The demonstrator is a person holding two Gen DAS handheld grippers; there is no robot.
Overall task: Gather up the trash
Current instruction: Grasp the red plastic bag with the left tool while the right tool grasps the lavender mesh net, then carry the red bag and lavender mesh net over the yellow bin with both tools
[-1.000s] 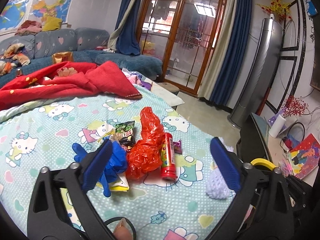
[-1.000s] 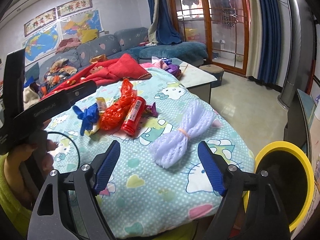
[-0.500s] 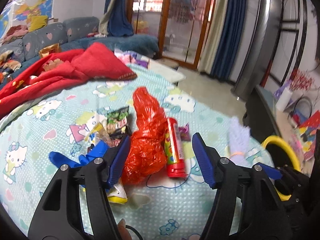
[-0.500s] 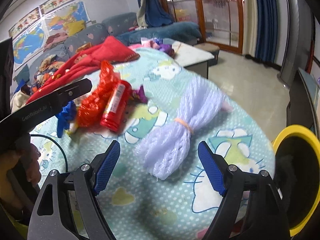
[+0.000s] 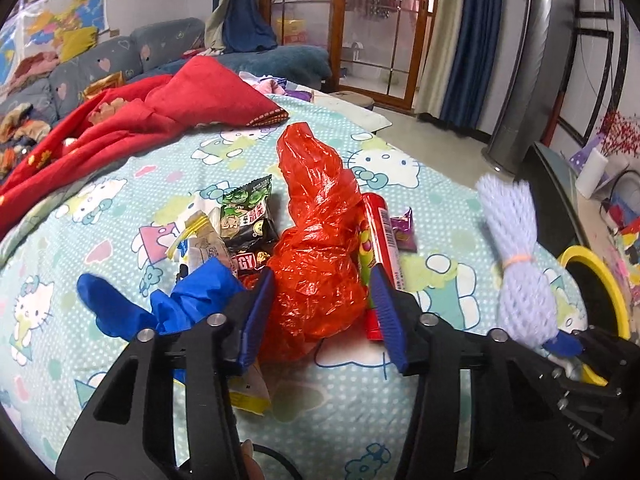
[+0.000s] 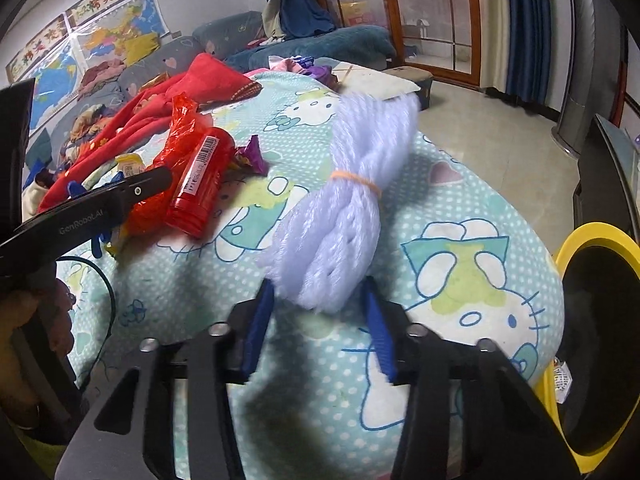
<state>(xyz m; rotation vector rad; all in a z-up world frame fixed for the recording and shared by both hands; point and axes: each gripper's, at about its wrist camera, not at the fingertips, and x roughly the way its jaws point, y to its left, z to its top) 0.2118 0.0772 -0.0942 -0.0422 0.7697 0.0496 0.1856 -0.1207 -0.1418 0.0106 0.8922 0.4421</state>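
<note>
both grippers came down onto the trash at once, one piece each, likely so two items could go to the bin in a single trip. the left gripper [image 5: 322,312] straddled the lower bulge of the red plastic bag [image 5: 320,248], its jaws closing with the bag between them; whether the pads already pressed the plastic was hard to tell from this view. a red tube [image 5: 380,248] lay touching the bag on one side, a blue glove [image 5: 176,304] and snack wrappers [image 5: 244,216] on the other. the right gripper [image 6: 318,320] was closing around the near end of the purple foam net [image 6: 344,216], which lay on the bedsheet [image 6: 460,280] near the yellow bin [image 6: 576,248] at the bed's edge. a second earlier both pairs of jaws stood wide and higher above the bed; since then they had dropped toward the trash and narrowed sharply.
</note>
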